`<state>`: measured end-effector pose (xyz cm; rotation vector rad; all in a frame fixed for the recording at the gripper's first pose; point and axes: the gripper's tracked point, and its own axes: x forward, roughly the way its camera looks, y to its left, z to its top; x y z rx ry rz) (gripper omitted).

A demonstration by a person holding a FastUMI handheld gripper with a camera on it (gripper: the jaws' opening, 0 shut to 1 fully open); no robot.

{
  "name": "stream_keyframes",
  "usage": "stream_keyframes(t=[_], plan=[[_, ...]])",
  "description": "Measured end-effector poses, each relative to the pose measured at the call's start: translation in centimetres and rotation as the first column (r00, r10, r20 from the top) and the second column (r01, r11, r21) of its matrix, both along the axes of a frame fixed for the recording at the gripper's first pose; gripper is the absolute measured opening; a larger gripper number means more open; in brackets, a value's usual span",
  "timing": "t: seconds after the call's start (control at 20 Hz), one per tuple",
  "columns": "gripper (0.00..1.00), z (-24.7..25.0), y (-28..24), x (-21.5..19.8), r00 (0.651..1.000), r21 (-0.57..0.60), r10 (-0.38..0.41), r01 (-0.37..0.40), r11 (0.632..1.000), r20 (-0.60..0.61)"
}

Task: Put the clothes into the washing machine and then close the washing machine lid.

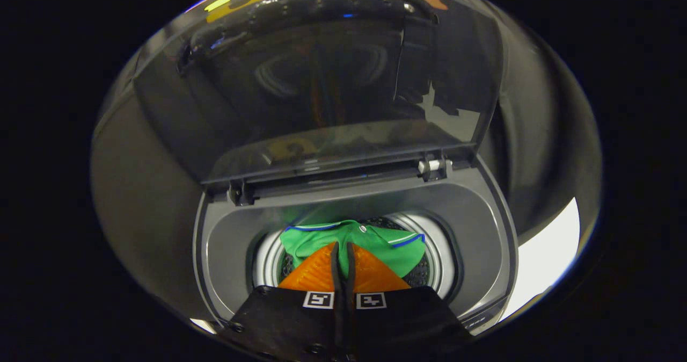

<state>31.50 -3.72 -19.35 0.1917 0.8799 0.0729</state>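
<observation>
Jaws: gripper [343, 250] had its jaws pressed nearly together, a pinch of green cloth apparently caught at the tips, poised over the drum mouth.
Garment: green shirt [370, 239] lay draped in the drum [432, 244], at 12 o'clock from the tips.
Lid: lid [333, 82] stood up, wide open, beyond at 12.
Progress: clothes basically in; prob. left — release, pull out, shut lid.

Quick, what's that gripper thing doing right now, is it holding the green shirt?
Gripper: fingers closed together, pinching a fold of the green shirt, which hangs into the drum of the washing machine under the raised lid.
</observation>
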Motion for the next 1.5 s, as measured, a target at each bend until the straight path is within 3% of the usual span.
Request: stream_keyframes(t=[0.15, 0.25, 0.45, 0.7, 0.9, 1.25, 1.5], plan=[[0.02, -1.1, 1.3, 0.0, 0.998, -0.046, 0.053, -0.054, 0.997, -0.021], [0.05, -1.6, 1.9, -0.5, 0.997, -0.004, 0.074, -0.074, 0.997, -0.028], [0.96, -0.7, 2.5, -1.1, 0.996, 0.013, 0.077, -0.077, 0.997, -0.043], [0.98, 1.8, 2.6, -1.9, 0.994, 0.013, 0.110, -0.110, 0.994, 0.002], [0.98, 7.0, 2.5, -1.9, 0.990, 0.050, 0.104, -0.109, 0.993, 0.094], [0.98, 21.7, 0.1, 0.7, 0.925, 0.010, 0.130, -0.143, 0.990, 0.356], [0.98, 27.1, -1.1, 3.9, 0.899, 0.025, 0.102, -0.124, 0.992, 0.427]])
